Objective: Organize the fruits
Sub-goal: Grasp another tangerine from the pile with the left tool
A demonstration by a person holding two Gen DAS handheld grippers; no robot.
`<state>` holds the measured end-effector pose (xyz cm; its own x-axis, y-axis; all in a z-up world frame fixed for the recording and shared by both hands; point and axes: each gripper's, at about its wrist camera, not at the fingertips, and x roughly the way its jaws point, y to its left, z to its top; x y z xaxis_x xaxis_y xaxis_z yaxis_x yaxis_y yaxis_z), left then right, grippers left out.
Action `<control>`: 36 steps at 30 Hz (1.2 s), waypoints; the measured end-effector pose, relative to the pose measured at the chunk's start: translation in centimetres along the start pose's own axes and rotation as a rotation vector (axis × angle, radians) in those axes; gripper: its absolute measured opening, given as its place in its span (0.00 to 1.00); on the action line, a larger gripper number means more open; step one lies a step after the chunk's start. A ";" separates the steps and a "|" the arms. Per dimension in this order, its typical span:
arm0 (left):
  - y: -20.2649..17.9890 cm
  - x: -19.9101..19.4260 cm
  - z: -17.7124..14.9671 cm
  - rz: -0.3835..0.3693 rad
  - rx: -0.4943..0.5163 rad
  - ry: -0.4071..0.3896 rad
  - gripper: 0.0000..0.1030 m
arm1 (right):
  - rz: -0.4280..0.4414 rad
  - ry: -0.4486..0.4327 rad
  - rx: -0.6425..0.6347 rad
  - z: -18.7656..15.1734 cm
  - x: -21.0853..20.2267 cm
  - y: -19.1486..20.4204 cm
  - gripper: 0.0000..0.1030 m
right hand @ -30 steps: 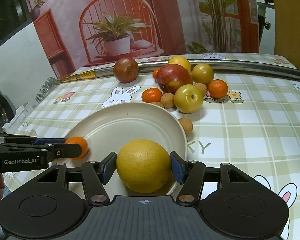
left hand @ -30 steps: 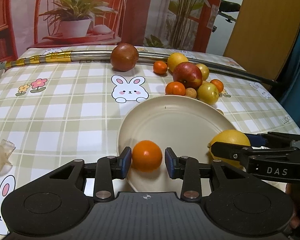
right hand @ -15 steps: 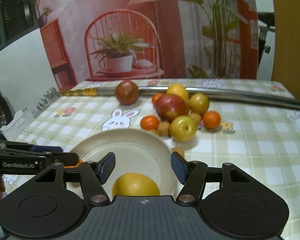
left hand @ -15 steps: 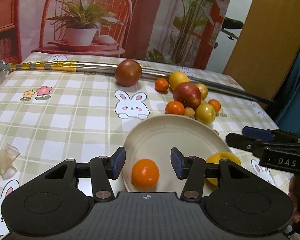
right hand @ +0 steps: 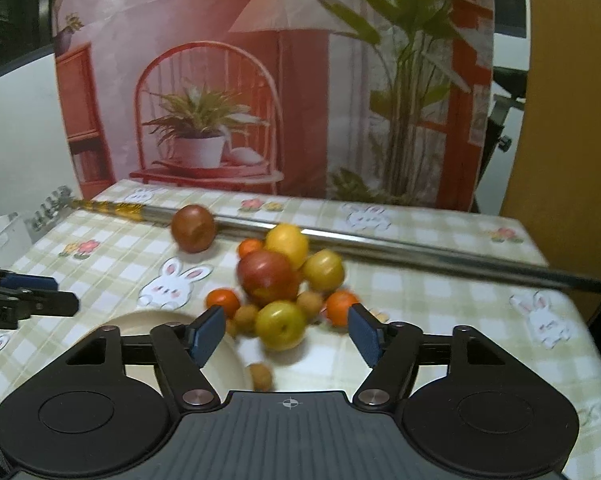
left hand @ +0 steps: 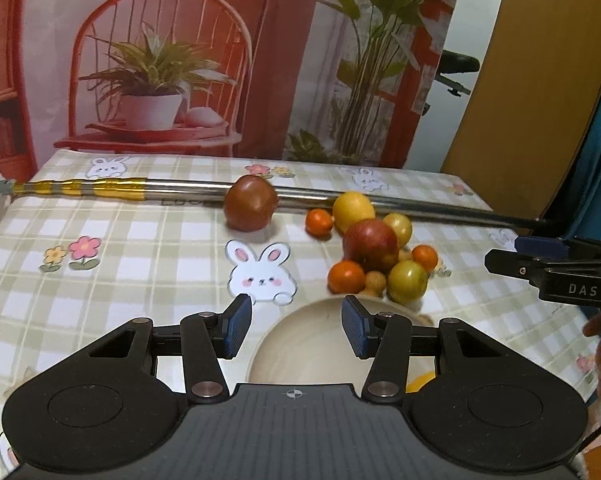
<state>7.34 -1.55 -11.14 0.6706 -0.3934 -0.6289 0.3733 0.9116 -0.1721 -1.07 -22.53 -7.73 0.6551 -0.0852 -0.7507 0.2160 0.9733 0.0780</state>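
Hovering with both the left gripper (left hand: pixel 296 330) and right gripper (right hand: pixel 286 334) spread apart and empty, we judge that reaching carelessly into the tight fruit pile (right hand: pixel 284 284) beyond the plate (left hand: pixel 312 344) could scatter it across the surface (left hand: pixel 148 256).

the plate (left hand: pixel 300 344) is mostly hidden behind the left gripper (left hand: pixel 296 326), and only a sliver of the yellow fruit (left hand: pixel 419 381) peeks past a finger. in the right wrist view the fruit pile (right hand: pixel 280 284) is smeared with blur. the right gripper (left hand: pixel 556 272) is cut off at the frame's edge. the metal pole (right hand: pixel 420 254) runs behind the pile.
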 end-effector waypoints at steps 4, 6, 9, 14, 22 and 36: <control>-0.4 1.8 1.4 -0.057 -0.002 0.041 0.51 | -0.007 0.012 -0.004 1.3 0.7 -1.1 0.68; -0.8 2.9 1.8 -0.076 0.016 0.050 0.51 | -0.015 0.018 -0.015 1.8 1.2 -1.4 0.78; -1.5 4.9 2.3 -0.097 0.062 0.073 0.51 | -0.022 0.046 -0.032 2.2 2.3 -1.7 0.78; -2.5 8.9 2.9 -0.138 0.129 0.152 0.51 | -0.014 0.083 0.014 2.1 4.0 -2.9 0.78; -2.7 14.3 3.2 -0.160 0.089 0.245 0.50 | -0.006 0.095 0.087 1.4 5.7 -4.6 0.78; -1.2 16.7 2.8 -0.223 -0.042 0.263 0.40 | 0.014 0.103 0.128 0.8 6.8 -5.4 0.78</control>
<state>19.91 -9.54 -19.28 0.3858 -0.5441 -0.7450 0.4614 0.8131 -0.3550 2.77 -28.57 -12.71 0.5828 -0.0431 -0.8115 0.3020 0.9386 0.1670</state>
